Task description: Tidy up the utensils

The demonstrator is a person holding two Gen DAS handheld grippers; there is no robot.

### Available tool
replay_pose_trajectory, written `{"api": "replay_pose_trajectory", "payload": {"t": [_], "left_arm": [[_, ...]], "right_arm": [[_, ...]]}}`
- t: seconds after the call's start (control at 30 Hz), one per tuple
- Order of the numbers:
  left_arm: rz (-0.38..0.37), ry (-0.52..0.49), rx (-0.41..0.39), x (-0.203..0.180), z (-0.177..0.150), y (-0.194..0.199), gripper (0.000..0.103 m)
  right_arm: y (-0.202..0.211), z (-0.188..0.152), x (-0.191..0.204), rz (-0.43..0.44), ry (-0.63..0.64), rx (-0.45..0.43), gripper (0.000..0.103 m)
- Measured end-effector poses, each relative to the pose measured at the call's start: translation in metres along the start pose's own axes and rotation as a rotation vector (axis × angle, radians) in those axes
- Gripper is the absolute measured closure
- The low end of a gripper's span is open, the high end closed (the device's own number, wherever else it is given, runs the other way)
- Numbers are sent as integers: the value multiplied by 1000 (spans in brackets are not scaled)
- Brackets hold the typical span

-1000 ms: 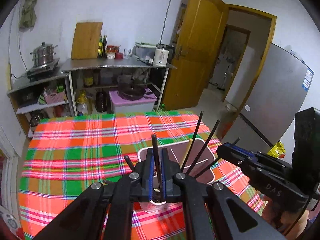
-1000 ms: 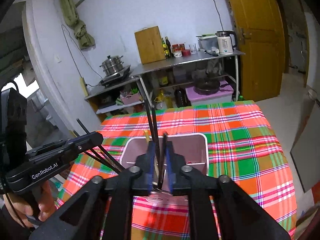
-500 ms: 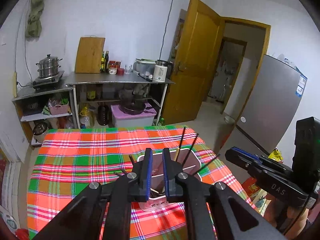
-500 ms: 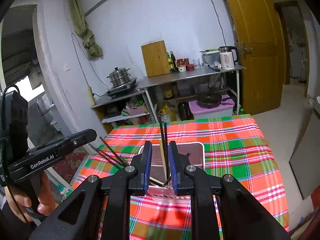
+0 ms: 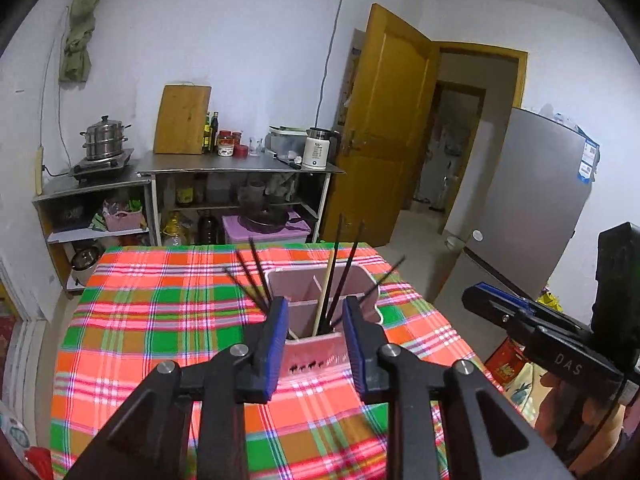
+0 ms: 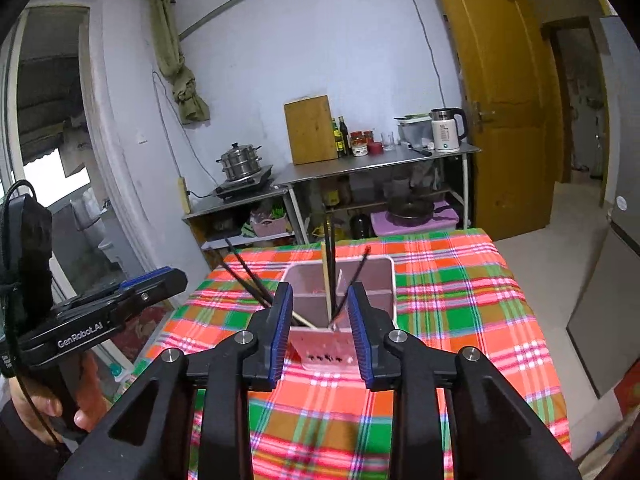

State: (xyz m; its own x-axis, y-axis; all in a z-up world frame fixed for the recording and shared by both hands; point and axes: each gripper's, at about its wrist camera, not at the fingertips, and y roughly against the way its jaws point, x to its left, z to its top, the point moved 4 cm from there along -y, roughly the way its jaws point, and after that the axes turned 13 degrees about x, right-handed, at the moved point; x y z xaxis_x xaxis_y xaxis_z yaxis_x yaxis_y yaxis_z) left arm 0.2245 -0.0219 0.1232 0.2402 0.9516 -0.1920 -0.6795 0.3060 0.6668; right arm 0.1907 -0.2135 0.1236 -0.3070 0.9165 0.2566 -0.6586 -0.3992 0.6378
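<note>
In the left wrist view the left gripper (image 5: 316,334) hangs with jaws released and empty over the near end of the holder (image 5: 326,312), which stands on the plaid cloth (image 5: 160,320) with chopsticks (image 5: 340,276) leaning in it; a low pass could catch the splayed tips and tip the holder. In the right wrist view the right gripper (image 6: 320,330) is likewise spread and empty above the holder (image 6: 340,300), and the chopsticks (image 6: 329,272) leaning left look likeliest to be knocked out.

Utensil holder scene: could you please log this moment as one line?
left claw: open, empty | right claw: open, empty | chopsticks: standing in pink holder | holder on plaid tablecloth
</note>
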Motion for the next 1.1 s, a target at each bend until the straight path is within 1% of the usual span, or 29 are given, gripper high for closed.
{"api": "replay_pose_trajectory", "payload": {"t": [0.27,0.4,0.53,0.67,0.8,0.93,1.1], "left_arm": [[28,-3,-3,-6,-58,1,75],[58,-6,-23,-8,-84,1,75],[87,1,-55,-5,-101,1,75],[117,-9,-83,-5,-117,-2,75],[123,-7,-74,-6,-135,-11,75],[118,-22,-57,-9,-152,-17,75],[107,-40,-86,-16,-164,-18,75]], "right_arm": [[5,-44,4,-39,19,6,68],[7,-64,6,-51,26,5,64],[6,-82,10,-65,37,-3,63],[1,-105,15,-75,55,-28,63],[1,-122,19,-99,85,-67,63],[-1,-133,17,-109,86,-75,63],[-1,-141,17,-124,95,-106,63]]}}
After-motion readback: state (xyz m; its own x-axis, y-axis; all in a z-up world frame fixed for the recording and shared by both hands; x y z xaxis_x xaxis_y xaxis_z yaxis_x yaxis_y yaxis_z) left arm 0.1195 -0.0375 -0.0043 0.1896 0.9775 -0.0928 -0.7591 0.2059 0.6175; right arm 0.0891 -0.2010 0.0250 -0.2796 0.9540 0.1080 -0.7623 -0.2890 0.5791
